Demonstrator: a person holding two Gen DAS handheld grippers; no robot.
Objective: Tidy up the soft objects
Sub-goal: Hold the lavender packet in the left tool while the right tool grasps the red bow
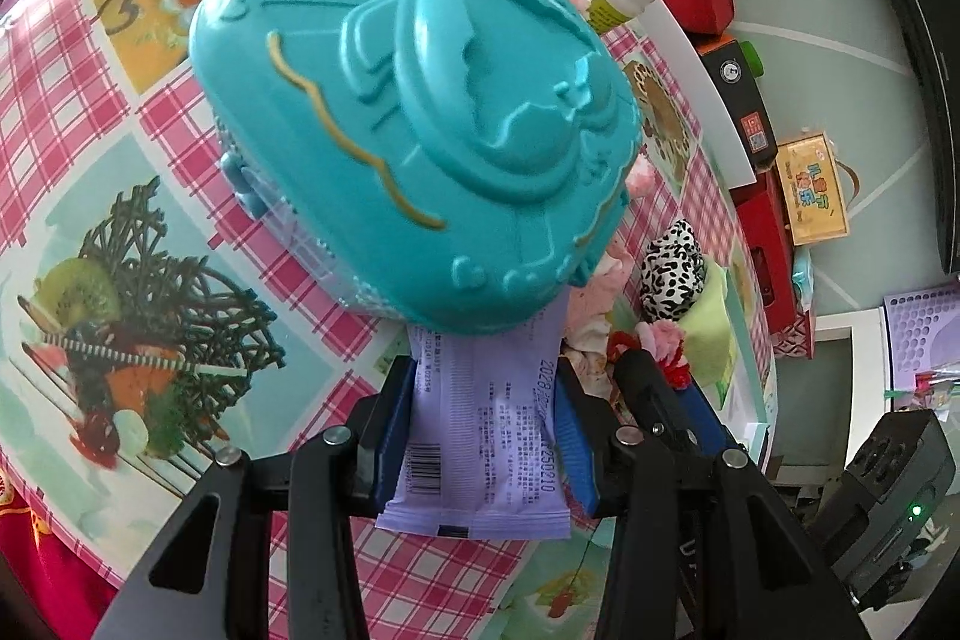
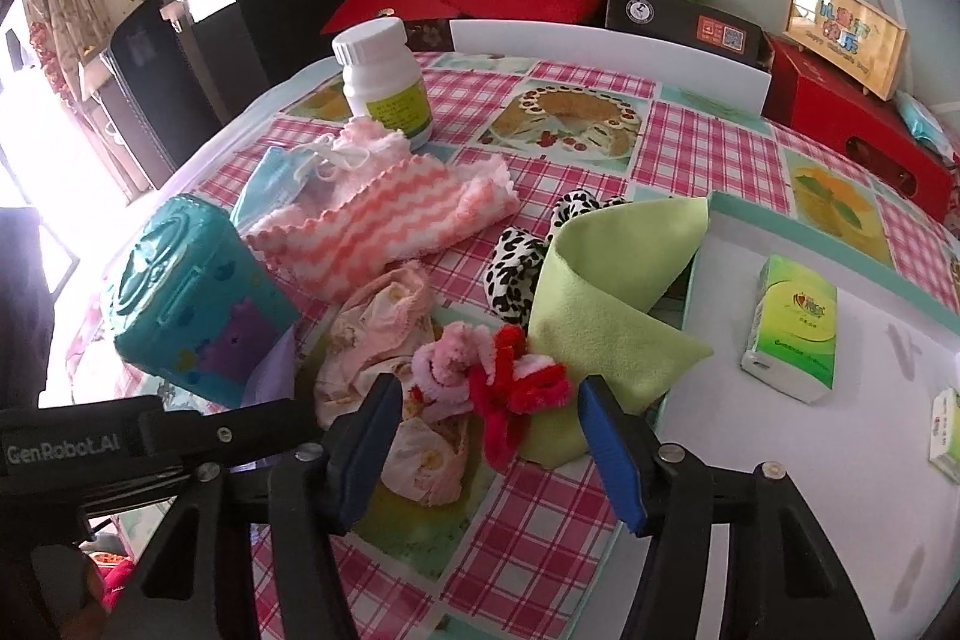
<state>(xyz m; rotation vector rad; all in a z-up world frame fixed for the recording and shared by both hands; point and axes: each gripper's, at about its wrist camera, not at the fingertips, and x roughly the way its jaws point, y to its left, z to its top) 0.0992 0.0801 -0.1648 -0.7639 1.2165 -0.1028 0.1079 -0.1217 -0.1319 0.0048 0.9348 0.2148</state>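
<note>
In the left wrist view my left gripper (image 1: 486, 382) is shut on a lilac printed packet (image 1: 492, 430), its blue pads pressing both long sides. The packet's far end lies under a teal plastic box (image 1: 420, 112). In the right wrist view my right gripper (image 2: 489, 385) is open, with a pink-and-red pipe-cleaner flower (image 2: 492, 382) between its blue pads; neither pad presses on it. Around the flower lie a pale pink garment (image 2: 384, 334), a green cloth (image 2: 606, 292), a black-and-white spotted piece (image 2: 516, 262) and a pink striped towel (image 2: 384, 226).
A white tray (image 2: 780, 490) at the right holds a green tissue pack (image 2: 792, 328); another pack (image 2: 945, 430) sits at its edge. A white bottle (image 2: 384, 76) stands at the back. The teal box (image 2: 192, 292) is at the left. Red boxes (image 2: 858, 124) line the table's far side.
</note>
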